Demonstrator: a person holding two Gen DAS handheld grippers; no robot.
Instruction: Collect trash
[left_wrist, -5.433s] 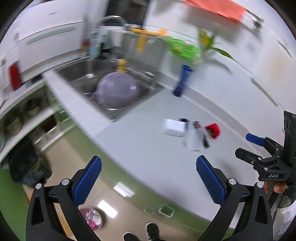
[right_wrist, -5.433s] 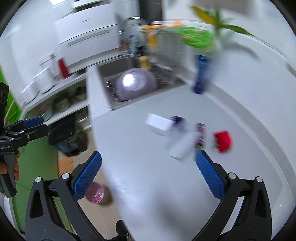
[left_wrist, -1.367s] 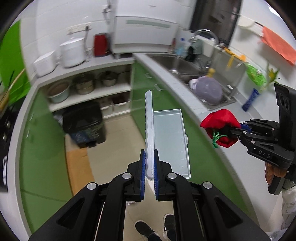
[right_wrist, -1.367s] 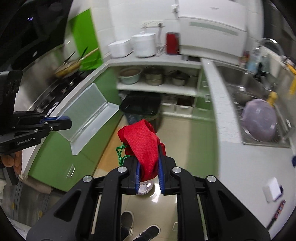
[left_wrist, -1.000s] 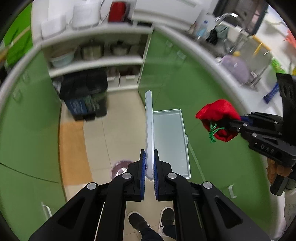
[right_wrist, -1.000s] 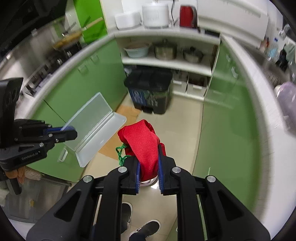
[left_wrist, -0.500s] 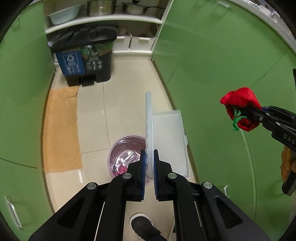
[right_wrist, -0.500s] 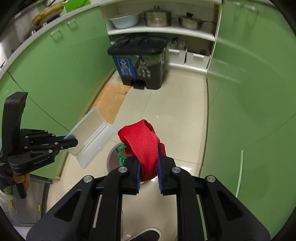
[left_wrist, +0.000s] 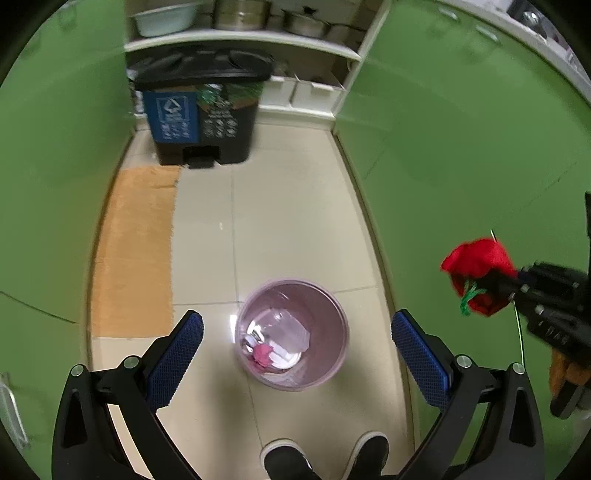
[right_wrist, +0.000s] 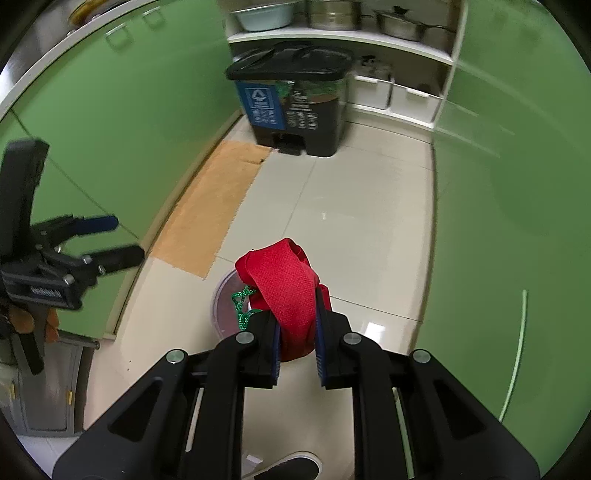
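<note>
1. Left gripper: jaws have just been opening and stand wide; nothing between the pads, which frame the pink bin from above; a clear plastic piece lies inside the bin with pink scraps, so the left load looks delivered (judgement).

2. Right gripper: jaws narrow, clamped on the red cloth bundle; bundle stands up out of the pads, green cord dangling on its left side.

3. Key relation: in the right wrist view the bin rim shows just past and below the bundle, slightly left of the gripper line; in the left wrist view the bundle hangs well right of the bin and apart from it; so the bundle is near the bin mouth but not yet over its centre (judgement); right hand is the one that matters now, left already sits over the opening.

4. Bundle long axis: roughly along the gripper's pointing line, tilted far-left at its top.

5. Surroundings: bin stands on the tiled floor between green cabinets; black pedal bin far; brown mat left; person's shoes near edge.

6. Next move calls for (judgement): shift right gripper left over the bin mouth, then release; risk is the cord snagging a pad.
</note>
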